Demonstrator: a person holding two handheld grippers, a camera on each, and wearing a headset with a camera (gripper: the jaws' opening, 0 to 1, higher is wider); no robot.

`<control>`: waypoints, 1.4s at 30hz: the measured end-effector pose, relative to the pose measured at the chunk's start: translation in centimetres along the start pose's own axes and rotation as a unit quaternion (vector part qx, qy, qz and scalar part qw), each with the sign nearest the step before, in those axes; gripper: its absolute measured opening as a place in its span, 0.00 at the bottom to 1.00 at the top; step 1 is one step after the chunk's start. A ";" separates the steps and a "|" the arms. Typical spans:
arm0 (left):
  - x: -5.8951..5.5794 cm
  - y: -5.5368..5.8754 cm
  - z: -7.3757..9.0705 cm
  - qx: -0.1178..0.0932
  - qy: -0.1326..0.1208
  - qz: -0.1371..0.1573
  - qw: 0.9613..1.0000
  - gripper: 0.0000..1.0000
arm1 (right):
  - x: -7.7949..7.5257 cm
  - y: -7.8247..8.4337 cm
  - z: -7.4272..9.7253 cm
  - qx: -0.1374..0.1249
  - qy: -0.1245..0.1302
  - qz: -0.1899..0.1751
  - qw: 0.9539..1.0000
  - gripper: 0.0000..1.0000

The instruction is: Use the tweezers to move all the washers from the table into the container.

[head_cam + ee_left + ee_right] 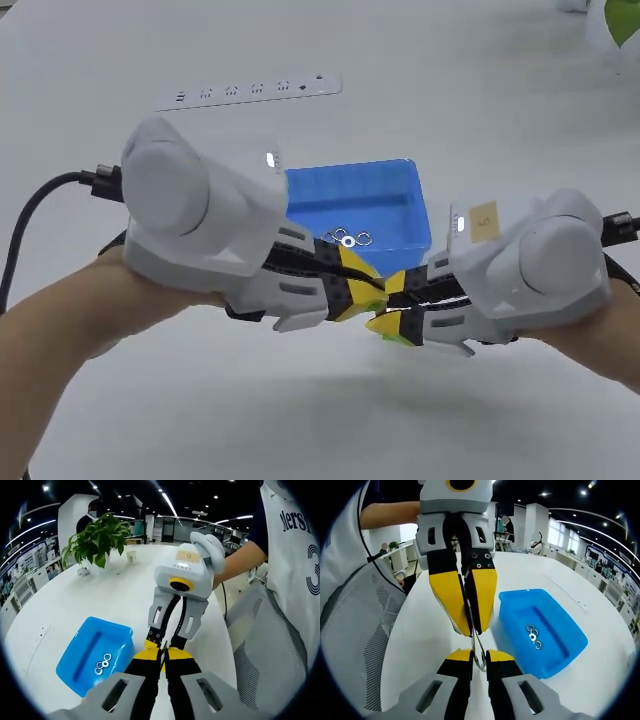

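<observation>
Right gripper view: the left tool (471, 627) and right tool (480, 656) meet tip to tip, both clamped on 1 pair of tweezers (476, 645), likely to re-seat or pass it. 3 washers (533, 636) lie inside the blue container (555, 622) on the tabletop (425, 640).

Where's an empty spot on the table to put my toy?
Bare table lies between the power strip and the blue container, and on the near side of both grippers. It's crowded where the left gripper and right gripper meet on the tweezers.
</observation>
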State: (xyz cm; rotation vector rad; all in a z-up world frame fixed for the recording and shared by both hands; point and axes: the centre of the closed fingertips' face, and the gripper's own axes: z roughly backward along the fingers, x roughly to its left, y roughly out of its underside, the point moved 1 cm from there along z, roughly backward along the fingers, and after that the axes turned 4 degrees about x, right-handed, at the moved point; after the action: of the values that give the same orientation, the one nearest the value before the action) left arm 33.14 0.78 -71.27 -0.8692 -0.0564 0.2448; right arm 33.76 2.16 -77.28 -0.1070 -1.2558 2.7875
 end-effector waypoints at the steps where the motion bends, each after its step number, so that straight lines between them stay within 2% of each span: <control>1: 0.0 0.0 0.0 0.000 0.000 0.000 1.000 0.07 | 0.0 0.0 0.0 0.000 0.000 0.000 1.000 0.11; 10: 0.1 0.1 -0.2 0.001 -0.001 0.002 1.000 0.07 | -0.1 0.2 -0.1 0.000 0.000 -0.003 1.000 0.11; 14: -0.2 -0.1 -0.4 0.006 0.004 -0.003 1.000 0.07 | 0.0 0.1 0.2 0.005 -0.003 0.006 1.000 0.12; 17: -0.3 0.0 -0.5 0.013 0.011 -0.008 1.000 0.07 | 0.1 -0.2 0.7 -0.003 -0.025 0.007 1.000 0.12; 22: 0.0 0.0 -0.5 0.016 0.008 -0.008 1.000 0.07 | 0.0 0.1 0.9 0.003 -0.037 0.013 0.999 0.11; 30: 0.1 0.0 -0.8 0.014 0.010 -0.003 1.000 0.07 | 0.1 0.3 0.7 0.009 -0.035 0.020 0.999 0.11; 35: 0.2 0.2 -0.7 0.012 0.010 0.003 1.000 0.07 | 0.1 0.3 0.7 0.003 -0.026 0.022 0.999 0.10; 42: 0.1 0.4 -0.5 0.016 0.010 0.001 1.000 0.08 | 0.2 0.3 0.7 0.001 -0.026 0.024 0.999 0.09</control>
State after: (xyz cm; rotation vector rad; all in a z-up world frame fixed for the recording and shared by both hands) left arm 33.20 0.69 -71.95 -0.8391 -0.0331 0.2374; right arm 33.51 1.49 -77.08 -0.0651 -1.2776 2.8502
